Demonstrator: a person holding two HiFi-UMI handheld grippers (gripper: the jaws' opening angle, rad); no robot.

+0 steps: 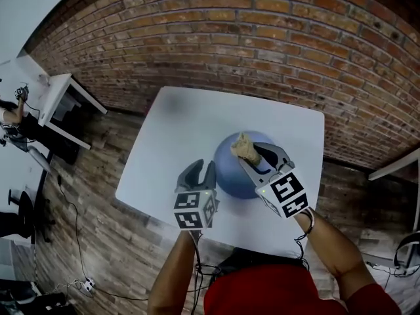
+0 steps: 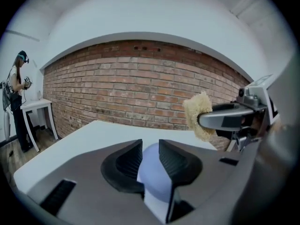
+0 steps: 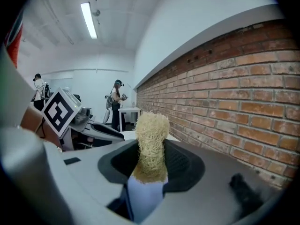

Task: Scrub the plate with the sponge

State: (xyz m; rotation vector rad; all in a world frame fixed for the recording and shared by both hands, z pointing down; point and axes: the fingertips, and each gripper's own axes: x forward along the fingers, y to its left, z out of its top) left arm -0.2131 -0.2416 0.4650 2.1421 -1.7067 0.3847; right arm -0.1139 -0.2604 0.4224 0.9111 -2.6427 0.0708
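Left gripper (image 1: 202, 167): jaws apart, nothing gripped, just beside left rim of plate (image 1: 231, 177); blue plate shows through gap. Right gripper (image 1: 257, 155): jaws clamped on sponge (image 1: 247, 149), which sticks out past jaw tips, over plate. Plate flat on white table (image 1: 177, 130), toward near edge. Brick wall (image 1: 262, 31) beyond.

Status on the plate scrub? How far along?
Done: sponge is picked up, clamped in the right gripper. In hand: it hangs over the blue plate, apparently lifted off it; left gripper sits at the plate's rim, jaws apart, not clamping. Left: the scrubbing itself; nothing on the plate shows whether any happened.
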